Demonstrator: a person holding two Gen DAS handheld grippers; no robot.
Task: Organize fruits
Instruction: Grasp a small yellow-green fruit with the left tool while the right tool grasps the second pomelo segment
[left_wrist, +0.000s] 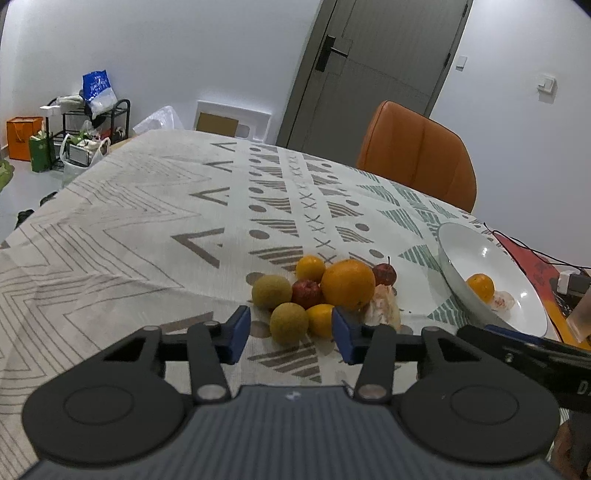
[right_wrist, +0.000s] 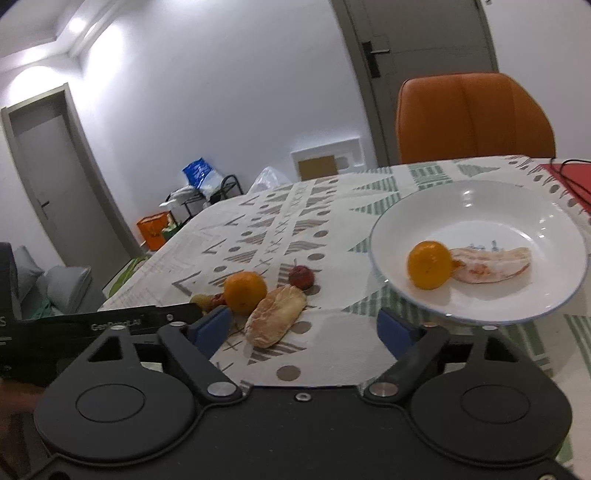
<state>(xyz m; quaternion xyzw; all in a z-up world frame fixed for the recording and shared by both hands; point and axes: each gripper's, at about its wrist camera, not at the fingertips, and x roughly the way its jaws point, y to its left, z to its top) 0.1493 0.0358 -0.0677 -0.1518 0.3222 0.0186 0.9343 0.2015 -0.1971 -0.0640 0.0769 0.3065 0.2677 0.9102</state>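
A pile of fruit lies on the patterned tablecloth (left_wrist: 147, 221): a large orange (left_wrist: 347, 283), small oranges (left_wrist: 310, 268), two brown-green round fruits (left_wrist: 289, 323), small red apples (left_wrist: 306, 293) and a peeled pomelo segment (left_wrist: 382, 308). My left gripper (left_wrist: 290, 338) is open and empty, just short of the pile. A white bowl (right_wrist: 517, 206) holds a small orange (right_wrist: 429, 264) and a pomelo segment (right_wrist: 491, 264). My right gripper (right_wrist: 304, 328) is open and empty, between the pile's pomelo segment (right_wrist: 276, 315) and the bowl.
An orange chair (left_wrist: 417, 155) stands at the table's far side. A red mat with black cables (left_wrist: 532, 262) lies right of the bowl (left_wrist: 491, 254). A door (left_wrist: 373, 66), a rack with bags (left_wrist: 85, 122) and boxes are beyond the table.
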